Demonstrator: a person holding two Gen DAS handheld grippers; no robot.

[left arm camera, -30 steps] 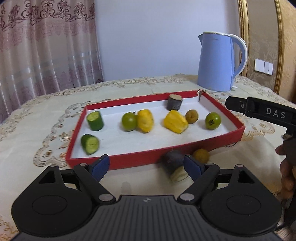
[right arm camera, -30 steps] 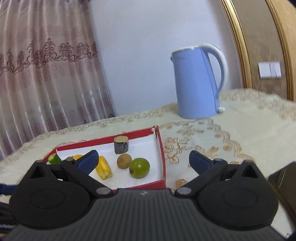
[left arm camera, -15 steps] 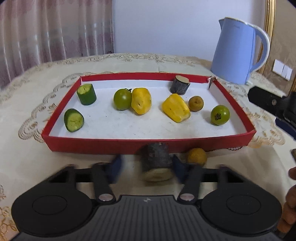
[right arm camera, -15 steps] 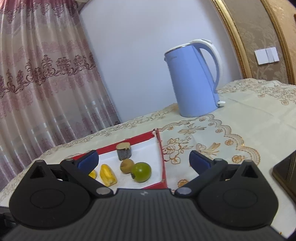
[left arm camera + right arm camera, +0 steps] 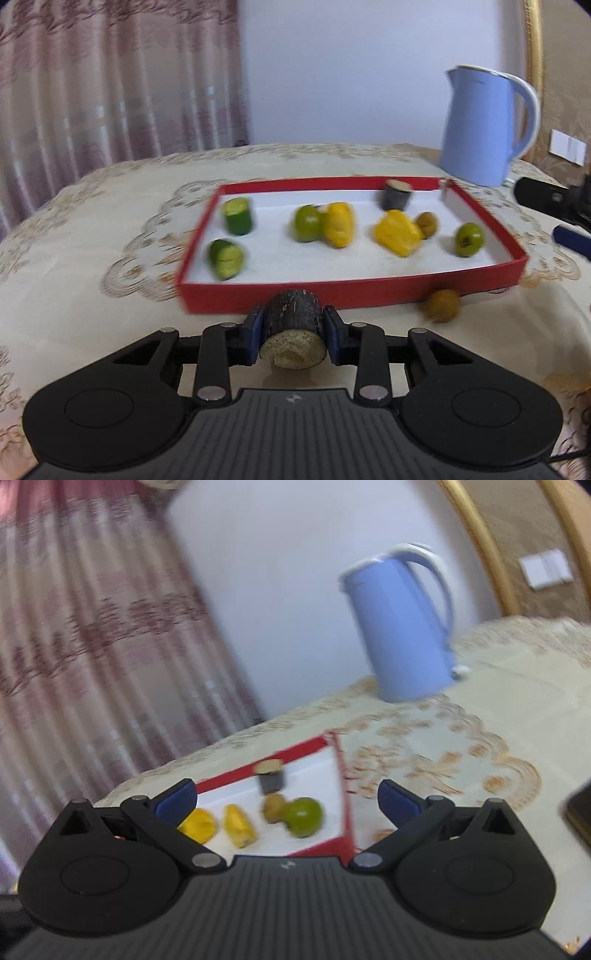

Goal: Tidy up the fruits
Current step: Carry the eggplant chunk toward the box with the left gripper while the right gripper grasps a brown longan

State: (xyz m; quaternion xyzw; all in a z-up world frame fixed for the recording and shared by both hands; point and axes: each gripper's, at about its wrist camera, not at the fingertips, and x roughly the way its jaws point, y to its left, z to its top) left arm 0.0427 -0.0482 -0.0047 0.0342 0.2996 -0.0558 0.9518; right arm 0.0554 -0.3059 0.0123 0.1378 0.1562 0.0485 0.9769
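My left gripper (image 5: 293, 326) is shut on a dark sugarcane piece (image 5: 293, 317), held just in front of the red tray (image 5: 354, 293), with its pale cut end facing me. In the tray lie two cucumber pieces (image 5: 238, 216), two green fruits (image 5: 307, 223), two yellow pieces (image 5: 397, 232), a brown fruit (image 5: 427, 224) and a second dark sugarcane piece (image 5: 395, 194). One small brown fruit (image 5: 441, 304) rests on the cloth outside the tray's front wall. My right gripper (image 5: 286, 799) hangs open over the tray's right end (image 5: 341, 775) with nothing between its fingers.
A blue kettle (image 5: 484, 127) stands behind the tray's right corner. The table carries a cream embroidered cloth (image 5: 92, 240). Curtains hang at the back left. The other gripper's black body (image 5: 546, 199) shows at the right edge of the left wrist view.
My left gripper closed on the dark sugarcane piece and now holds it centred between its pads. The right wrist view has tilted and blurred, while that gripper stays open.
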